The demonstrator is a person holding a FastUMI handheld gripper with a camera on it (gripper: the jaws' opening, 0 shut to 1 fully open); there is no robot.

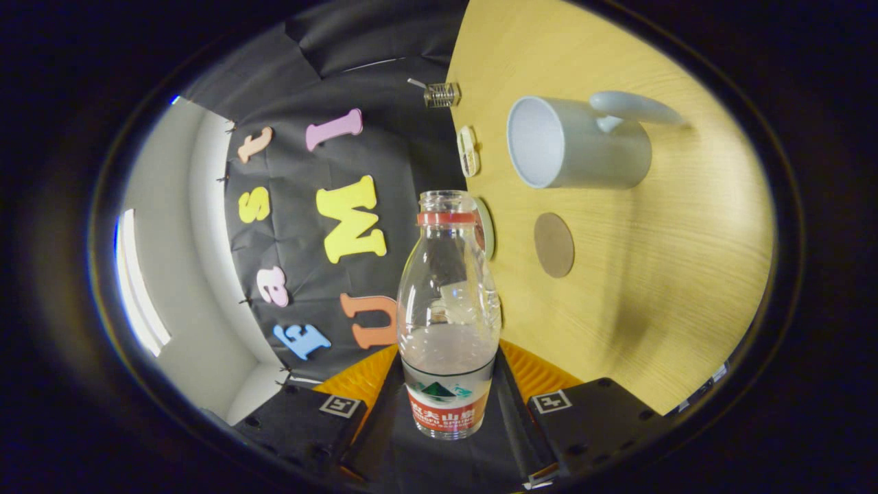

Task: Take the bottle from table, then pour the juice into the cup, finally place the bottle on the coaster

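Note:
A clear plastic bottle (448,309) with no cap, a red neck ring and a red, white and green label sits between the two fingers of my gripper (447,374), which is shut on its lower body. The whole view is rolled sideways, so the wooden table (651,295) stands to the right of the bottle. The bottle holds some clear liquid. A grey cup (579,143) with a handle stands on the table beyond the bottle's mouth and to its right, opening towards the left. A round brown coaster (553,244) lies on the table between the cup and the bottle.
A small glass jar (441,94) and a small pale round item (468,151) stand near the table's back edge by the black cloth wall. Another pale disc (486,228) peeks out just behind the bottle's neck. A white wall with a bright window (140,288) lies further left.

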